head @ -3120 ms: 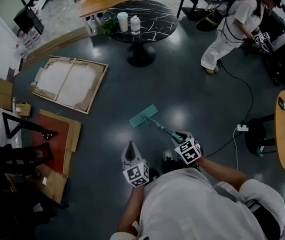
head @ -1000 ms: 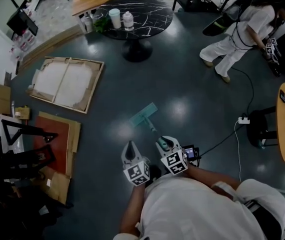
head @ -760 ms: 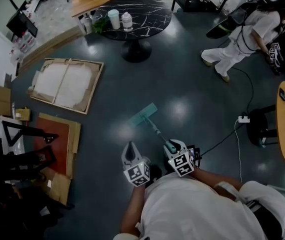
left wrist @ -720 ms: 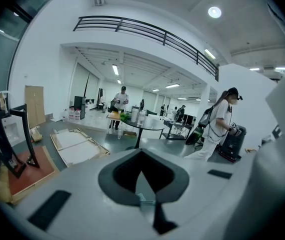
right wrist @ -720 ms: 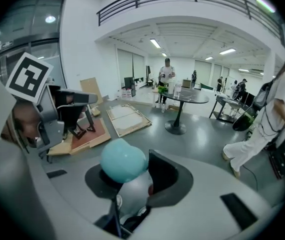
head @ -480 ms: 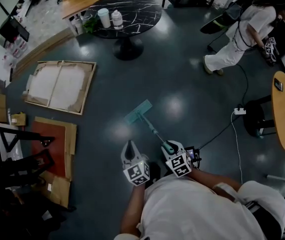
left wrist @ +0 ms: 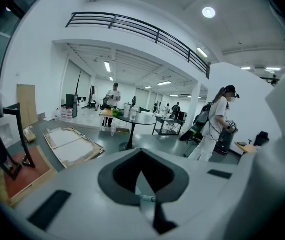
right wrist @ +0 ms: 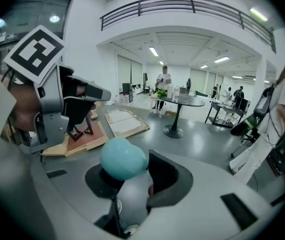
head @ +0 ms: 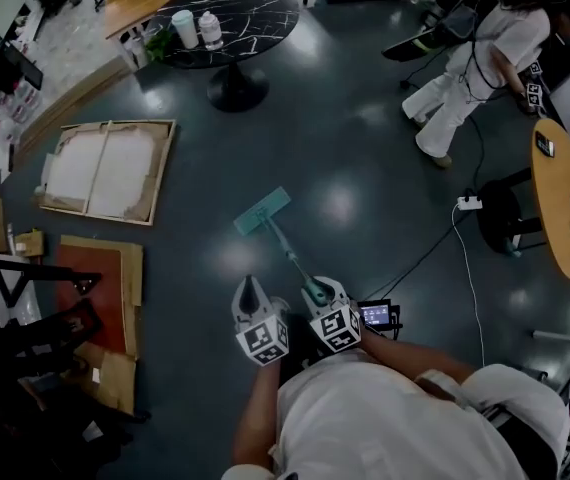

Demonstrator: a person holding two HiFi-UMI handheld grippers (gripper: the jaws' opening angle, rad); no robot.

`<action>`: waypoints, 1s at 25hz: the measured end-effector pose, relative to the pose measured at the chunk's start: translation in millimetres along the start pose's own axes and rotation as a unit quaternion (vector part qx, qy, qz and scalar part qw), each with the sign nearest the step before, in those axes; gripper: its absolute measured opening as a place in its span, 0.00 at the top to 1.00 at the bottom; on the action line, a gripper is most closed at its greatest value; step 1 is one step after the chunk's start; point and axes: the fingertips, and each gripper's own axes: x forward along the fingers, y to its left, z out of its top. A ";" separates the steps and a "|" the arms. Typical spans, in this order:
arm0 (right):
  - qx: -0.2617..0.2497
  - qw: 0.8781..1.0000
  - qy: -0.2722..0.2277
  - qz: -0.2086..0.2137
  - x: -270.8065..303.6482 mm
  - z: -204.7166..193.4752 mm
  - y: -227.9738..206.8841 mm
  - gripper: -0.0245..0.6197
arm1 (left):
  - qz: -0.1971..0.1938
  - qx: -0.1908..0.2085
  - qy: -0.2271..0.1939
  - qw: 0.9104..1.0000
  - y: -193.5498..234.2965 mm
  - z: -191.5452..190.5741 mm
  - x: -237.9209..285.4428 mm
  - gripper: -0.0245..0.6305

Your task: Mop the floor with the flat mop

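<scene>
Clamping the mop handle [head: 287,251] just below its teal end cap [right wrist: 124,159], the right tool [head: 317,290] sits closest in. The right gripper view shows that rounded cap bulging up between the jaws. Just beside it on the left, the left tool [head: 251,284] is off the mop. Its jaws meet at the tips with nothing between them, and it points out over the dark, glossy floor [head: 365,168].

From the right tool the handle slants forward and to the left, down to the teal flat mop head [head: 262,211], which lies flat on the floor in open space.

Off to the left, brown cardboard with a red panel [head: 100,283] lies on the floor, and beyond it is a shallow framed panel [head: 105,168] with a pale inside. To the right, a white power strip [head: 468,203] with its cable lies near a round wooden counter [head: 555,218].

At the far end, a round black marble counter [head: 255,3] carries two containers [head: 185,28]. A person in white [head: 480,53] bends over at the upper right.
</scene>
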 end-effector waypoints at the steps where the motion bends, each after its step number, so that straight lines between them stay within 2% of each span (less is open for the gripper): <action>1: -0.001 1.000 -0.007 -0.001 2.7 1.5 0.0 0.78 | 0.005 0.003 0.000 1.000 -0.8 -2.1 1.2 0.96; 6: 0.002 1.000 -0.003 -0.004 26.6 -1.9 -4.2 0.78 | 0.028 0.010 0.007 1.000 -5.4 -11.4 5.7 0.96; 9: 0.007 1.000 -0.001 -0.010 44.6 -0.3 -12.1 0.78 | 0.027 0.015 0.010 0.999 -7.2 -15.7 6.0 0.96; 25: -0.027 0.999 -0.017 -0.027 198.2 88.7 -47.3 0.78 | 0.048 0.005 0.019 0.999 56.9 1.1 61.9 0.96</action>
